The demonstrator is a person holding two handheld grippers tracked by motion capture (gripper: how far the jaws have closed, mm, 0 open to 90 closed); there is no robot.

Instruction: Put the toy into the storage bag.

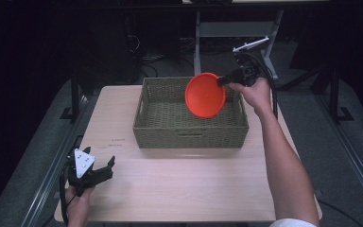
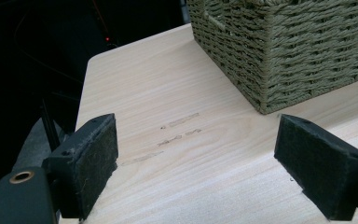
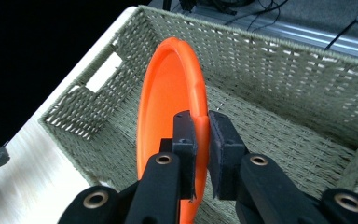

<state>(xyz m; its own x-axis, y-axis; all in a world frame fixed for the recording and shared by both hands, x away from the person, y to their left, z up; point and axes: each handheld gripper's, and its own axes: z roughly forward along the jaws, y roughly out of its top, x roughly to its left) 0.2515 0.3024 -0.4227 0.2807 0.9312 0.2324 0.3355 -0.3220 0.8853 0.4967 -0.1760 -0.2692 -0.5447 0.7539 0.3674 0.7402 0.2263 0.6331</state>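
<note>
The woven olive-green rectangular basket (image 1: 191,127) serves as the landmark here; it stands on the pale wooden worktop (image 1: 184,189), toward the far side.

Well to the left of the basket and nearer the person, the left gripper (image 1: 105,169) rests low at the worktop's near left corner, held in the person's left hand (image 1: 78,201), with a grey three-cornered plate (image 1: 82,161) on top of it. Its jaws stand wide apart with nothing between them. In the left gripper view the two black padded jaws frame bare wood, with a few faint marks (image 2: 177,133) on the surface, and the basket's near left corner (image 2: 265,100) rises just beyond them, apart from both pads.

Above the basket, toward its right half, hangs the round orange plastic plate (image 1: 205,94), tilted almost on edge, its hollow face turned to the basket's left end. Its lower part dips below the line of the basket's rim; whether it touches the woven floor cannot be told.

At the basket's right far corner the right gripper (image 1: 222,80) is clamped on the plate's rim, its jaws pressed together on the thin orange edge, as the right gripper view (image 3: 200,140) shows closely. The person's right hand (image 1: 253,92) holds that gripper just outside the basket's right wall, the forearm running back across the worktop's right side.
</note>
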